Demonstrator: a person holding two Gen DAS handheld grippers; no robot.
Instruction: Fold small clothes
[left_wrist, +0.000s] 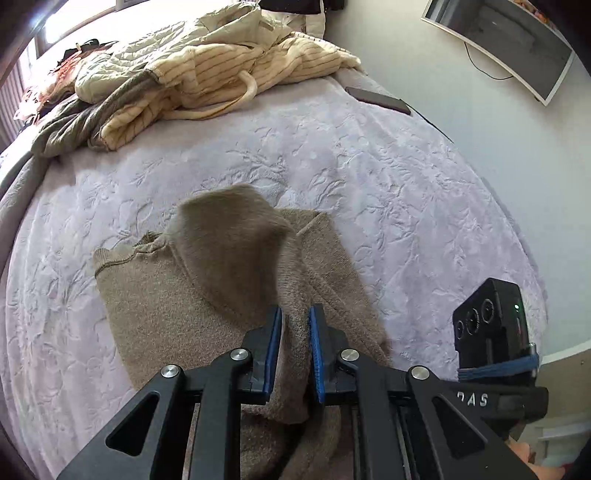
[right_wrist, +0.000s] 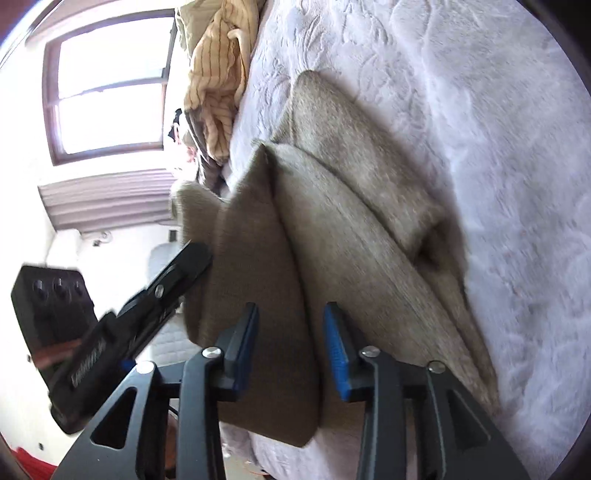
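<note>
A small tan knit sweater (left_wrist: 166, 295) lies on the lilac embossed bedspread (left_wrist: 332, 166). Part of it is lifted and blurred (left_wrist: 232, 236). My left gripper (left_wrist: 295, 328) has its blue-padded jaws narrowly apart with a fold of the sweater running between them. In the right wrist view the sweater (right_wrist: 351, 206) hangs in folds. My right gripper (right_wrist: 291, 328) has its jaws around the sweater's lower edge, with a gap on the right side. The left gripper (right_wrist: 184, 266) shows at the left of that view.
A heap of other clothes (left_wrist: 192, 81), cream striped and quilted, lies at the far side of the bed. A dark phone (left_wrist: 376, 99) lies near the bed's far right edge. A window (right_wrist: 110, 92) is on the wall beyond.
</note>
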